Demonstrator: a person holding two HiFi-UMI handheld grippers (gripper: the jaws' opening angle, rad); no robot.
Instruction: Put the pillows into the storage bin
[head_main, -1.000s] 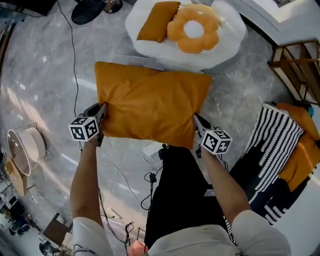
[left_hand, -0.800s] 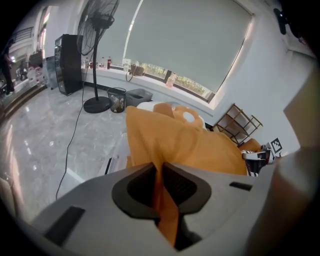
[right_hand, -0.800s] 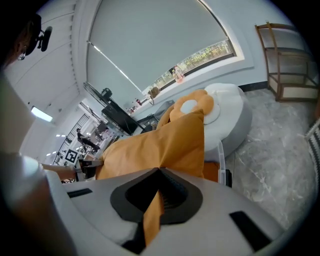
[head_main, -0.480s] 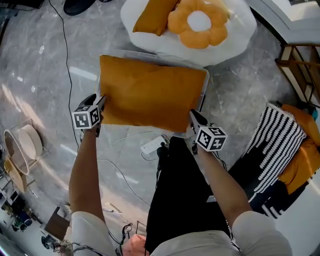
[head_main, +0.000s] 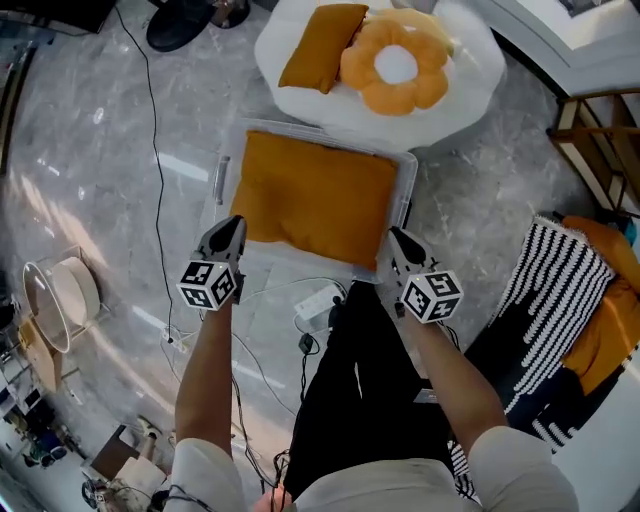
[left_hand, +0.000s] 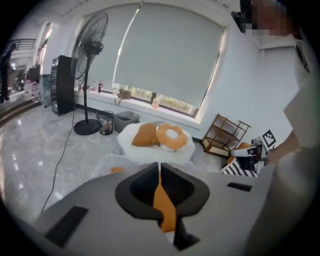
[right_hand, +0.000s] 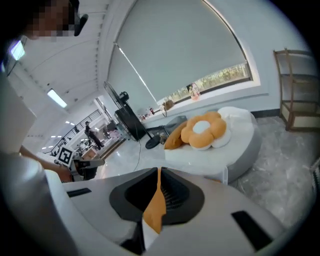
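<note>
Orange fabric now fills the bin in the head view: the large orange fabric pillow (head_main: 315, 205), which you were carrying in the air between both tools a second ago, lies flat inside the clear plastic storage bin (head_main: 222, 178) on the grey marble floor (head_main: 100, 150). Your left gripper (head_main: 233, 228) sits at the pillow's near left corner and your right gripper (head_main: 396, 243) at its near right corner, just over the bin's front rim. Beyond the bin, a smaller orange pillow (head_main: 318, 45) and a flower-shaped orange and white cushion (head_main: 395, 65) wait on the round white pouffe (head_main: 470, 70), so I judge one pillow placed and two to go. In the left gripper view, your jaws have just snapped back almost together, and a thin fold of the pillow's cloth runs between the pads, so you have it pinched. In the right gripper view, the jaws are likewise nearly together with a sliver of the same orange cloth caught between them. I judge that both grips must let go before you reach for the pouffe.
</note>
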